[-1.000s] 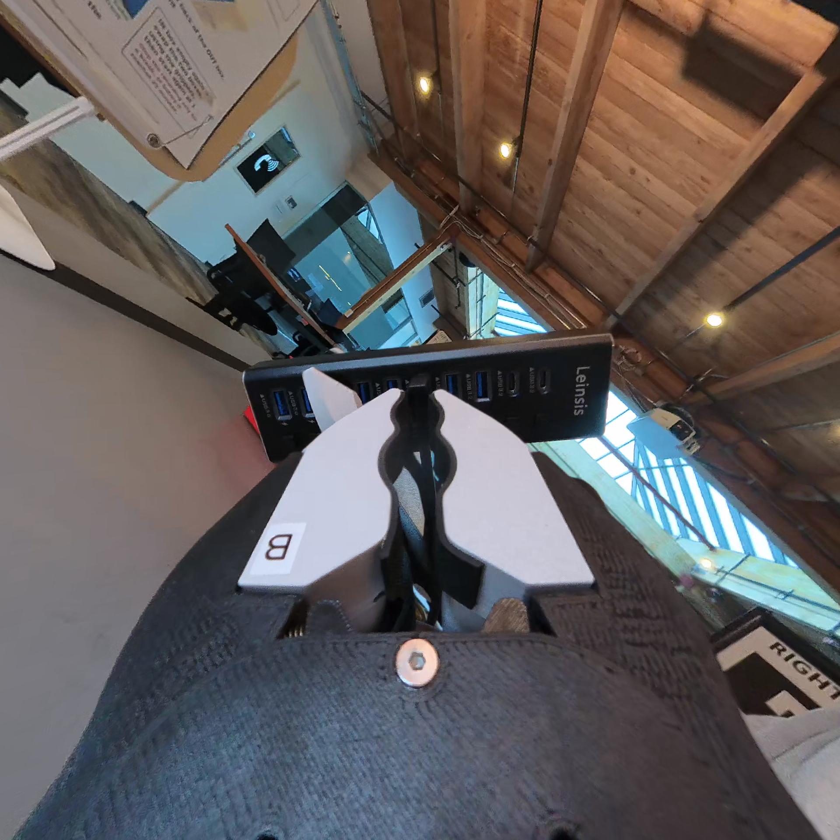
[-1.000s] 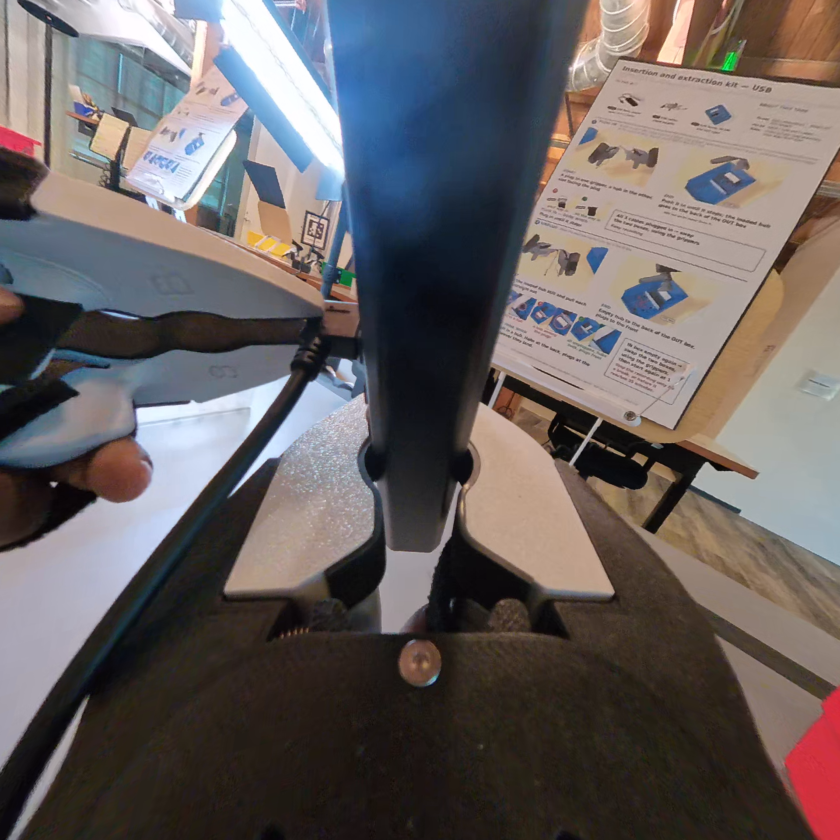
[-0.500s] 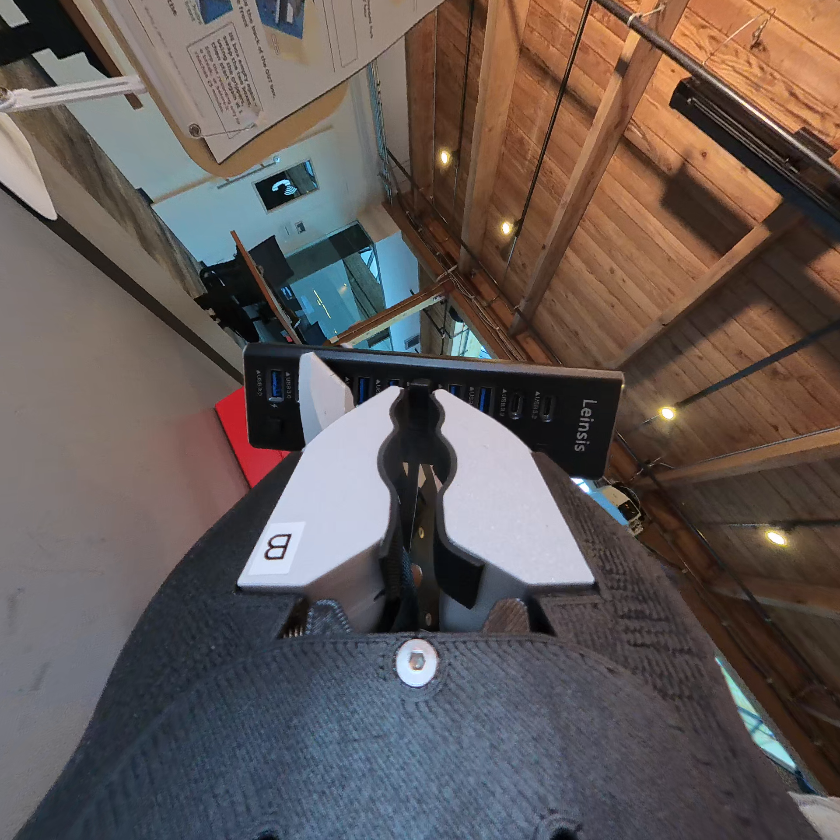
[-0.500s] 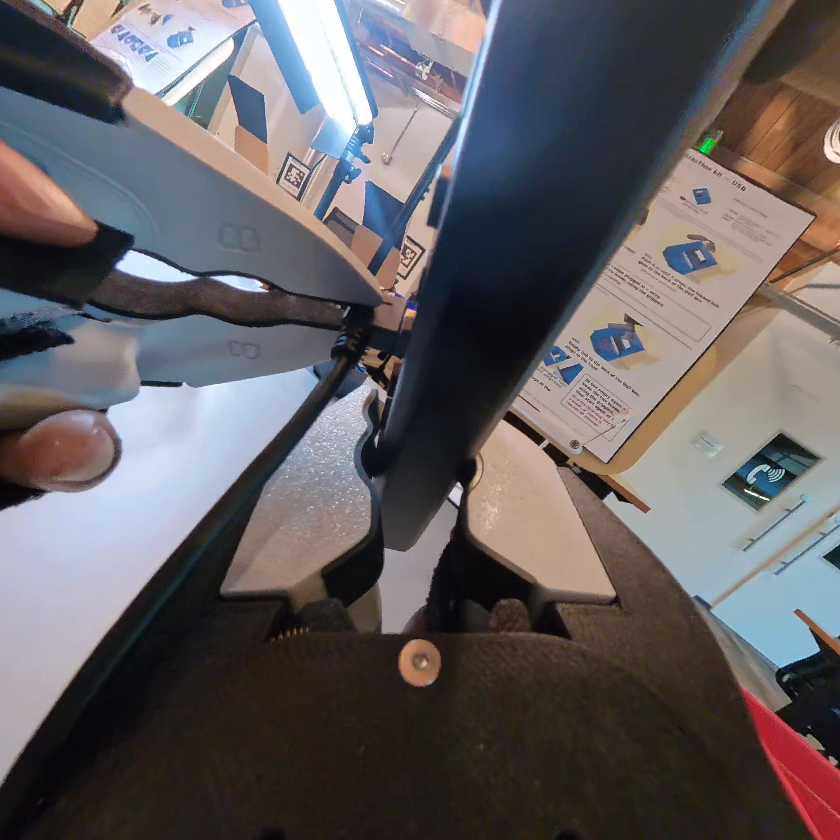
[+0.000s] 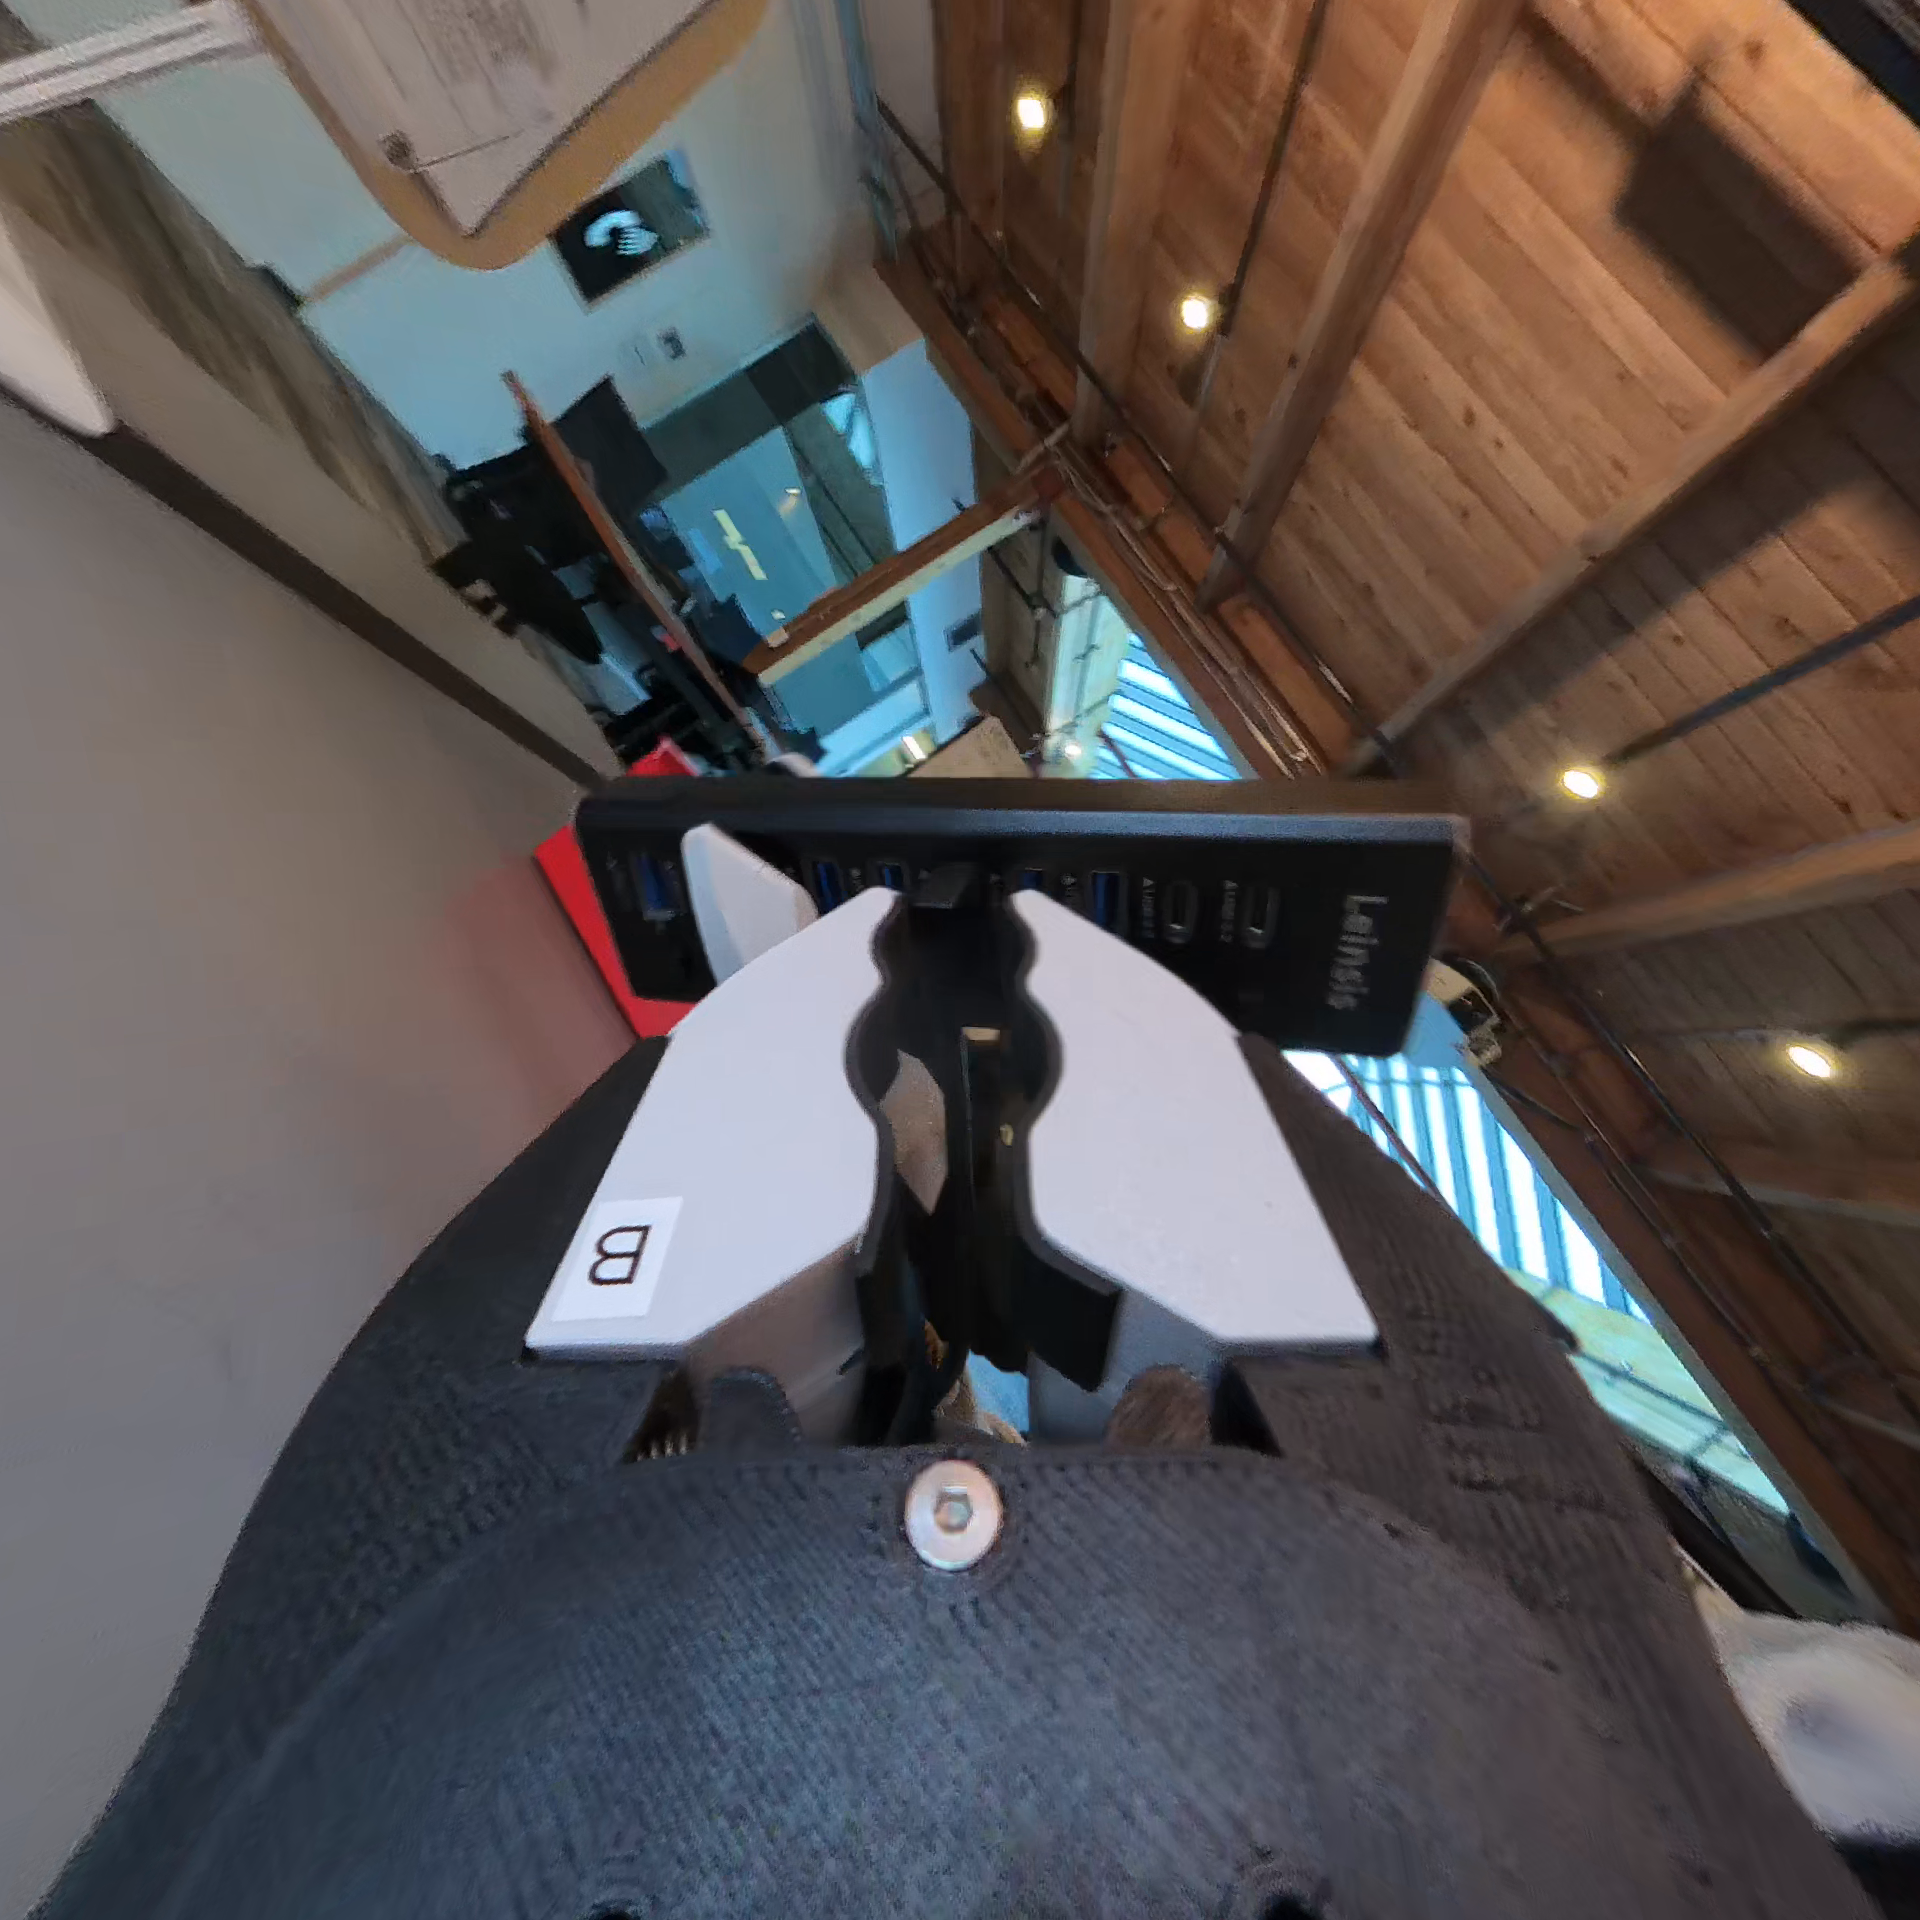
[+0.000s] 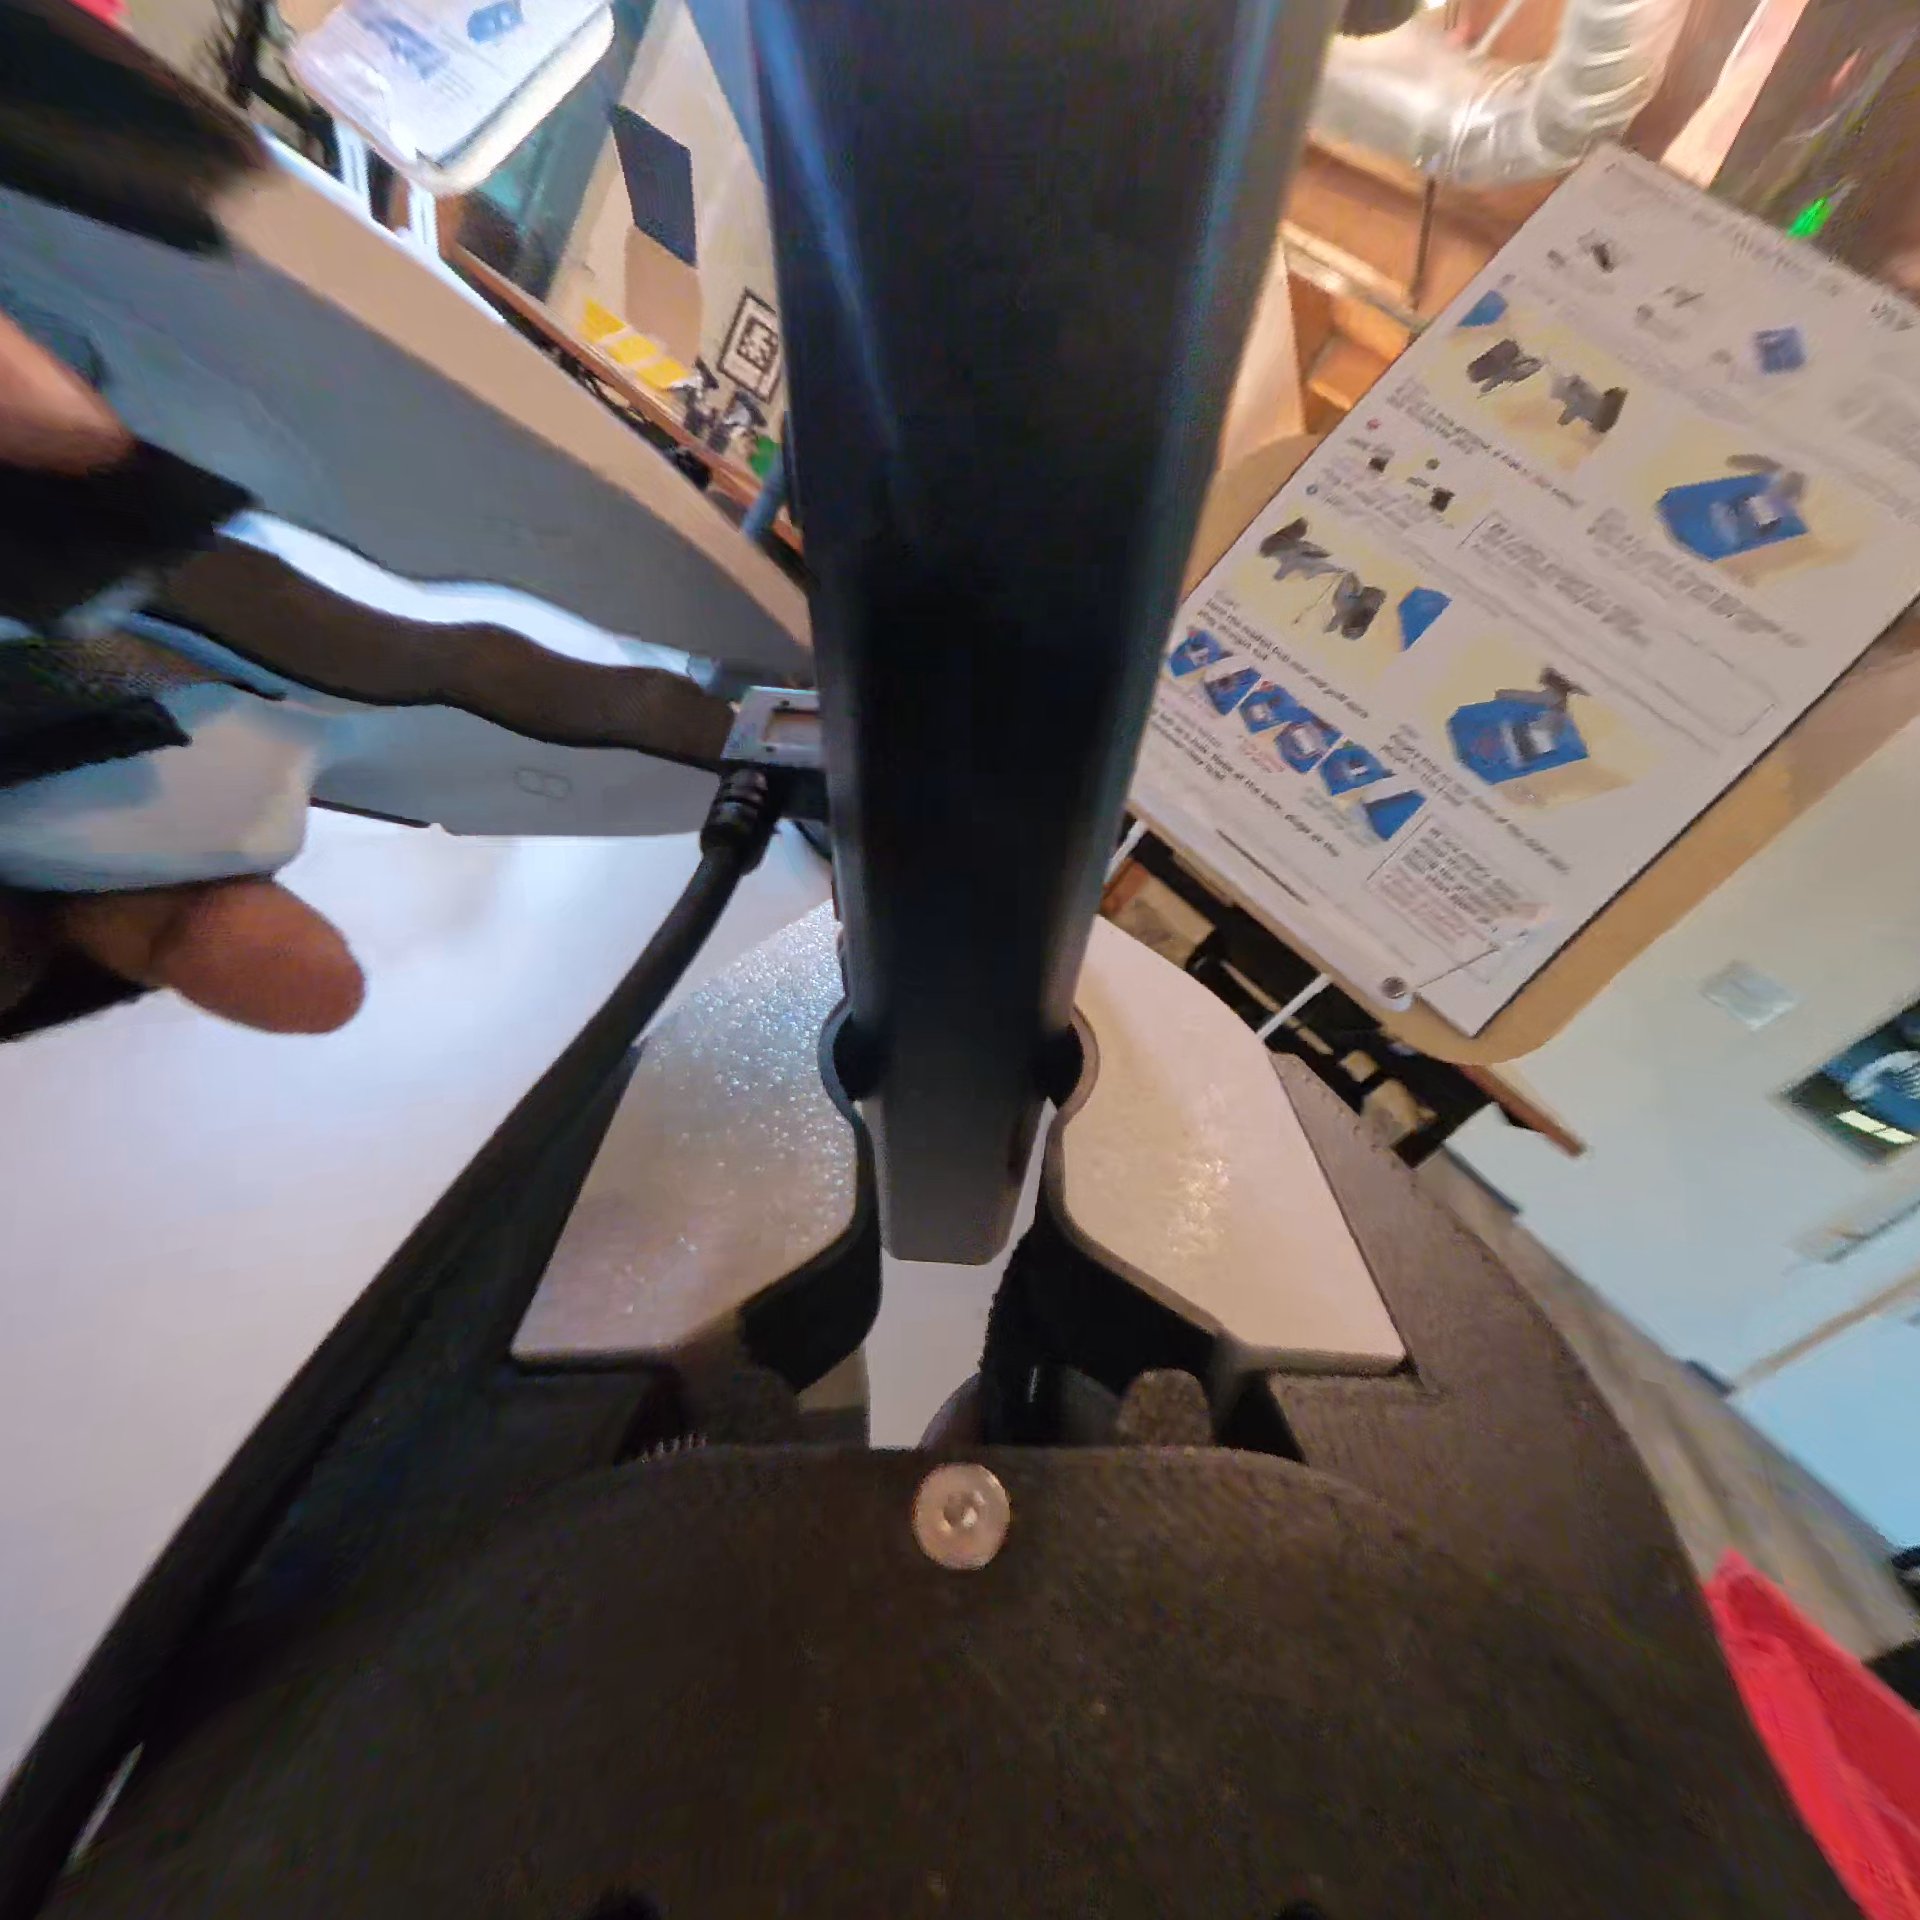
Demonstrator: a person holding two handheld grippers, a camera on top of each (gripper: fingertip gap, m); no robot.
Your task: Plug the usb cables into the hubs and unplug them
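A long black USB hub (image 5: pixel 1195 914) with several blue ports is held up in the air. My left gripper (image 5: pixel 948 914) is shut on a black USB plug (image 5: pixel 940 883), whose tip meets a middle port of the hub. My right gripper (image 6: pixel 956 1060) is shut on the hub's end (image 6: pixel 977 623), which stands upright between its fingers. In the right wrist view the left gripper (image 6: pixel 717 727) comes in from the left, its metal plug (image 6: pixel 774 727) at the hub's face, and the black cable (image 6: pixel 582 1049) hangs down from it. A right finger (image 5: pixel 743 914) shows against the hub in the left wrist view.
A white table (image 6: pixel 208 1195) lies below. An instruction board (image 6: pixel 1507 623) on a wooden stand is at the right. A red bin (image 6: pixel 1829 1756) is at the lower right, also seen behind the hub (image 5: pixel 582 914). A person's fingers (image 6: pixel 208 956) hold the left gripper.
The hub has swung back upright in the right gripper. The plug's metal tip now shows between the left gripper and the hub face. Both views have tilted.
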